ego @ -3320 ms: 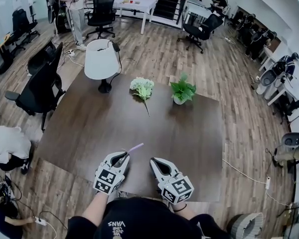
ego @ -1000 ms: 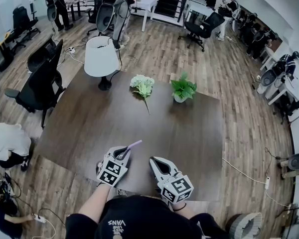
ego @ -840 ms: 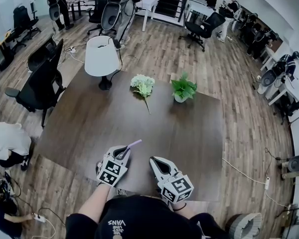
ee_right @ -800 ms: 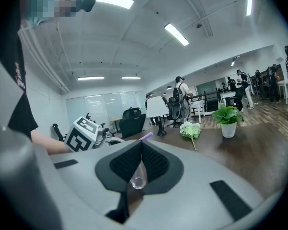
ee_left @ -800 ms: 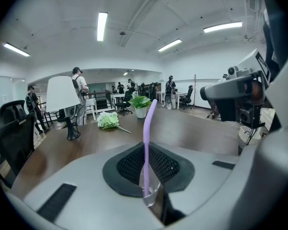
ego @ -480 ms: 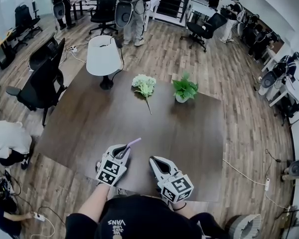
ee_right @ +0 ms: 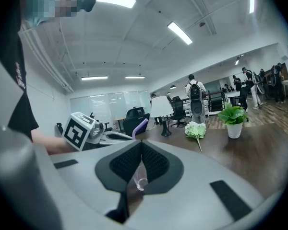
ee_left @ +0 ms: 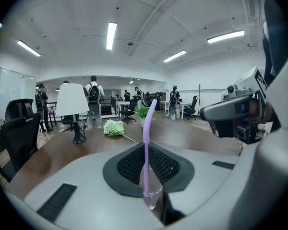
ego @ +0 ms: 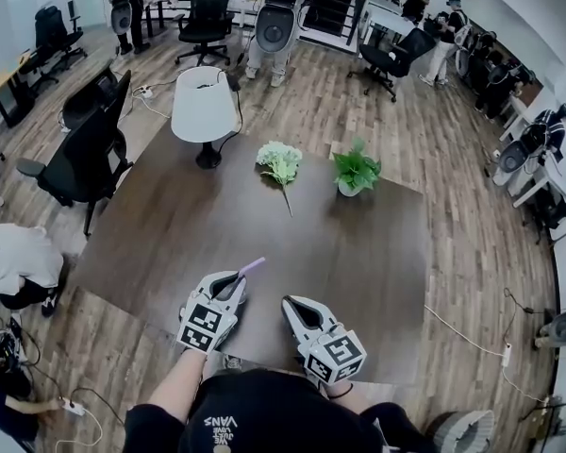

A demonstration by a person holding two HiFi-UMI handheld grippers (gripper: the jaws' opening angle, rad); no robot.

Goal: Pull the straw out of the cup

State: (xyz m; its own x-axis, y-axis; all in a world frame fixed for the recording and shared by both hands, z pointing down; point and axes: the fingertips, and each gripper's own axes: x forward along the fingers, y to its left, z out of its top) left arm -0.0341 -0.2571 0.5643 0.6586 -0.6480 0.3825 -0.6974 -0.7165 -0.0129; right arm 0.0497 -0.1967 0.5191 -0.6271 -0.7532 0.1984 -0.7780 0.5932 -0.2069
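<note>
A purple straw [ego: 252, 266] sticks out forward and to the right from my left gripper [ego: 238, 279], which is shut on it above the table's near edge. In the left gripper view the straw [ee_left: 147, 128] runs up between the closed pads of the left gripper [ee_left: 146, 150], with a small clear glint at its near end. My right gripper [ego: 288, 302] hovers just right of the left one, jaws together. Its own view shows the right gripper [ee_right: 140, 145] with pads closed and the straw [ee_right: 140, 126] beyond them. No cup shows anywhere.
On the dark wooden table [ego: 264, 225] stand a white lamp [ego: 203, 111], a bunch of white flowers [ego: 280, 163] and a small potted plant [ego: 356, 173] at the far side. A black office chair [ego: 85, 149] stands at the left edge. People walk in the background.
My left gripper has lifted slightly with the straw still in it. The right gripper has stayed put. People at the back of the room have walked on.
</note>
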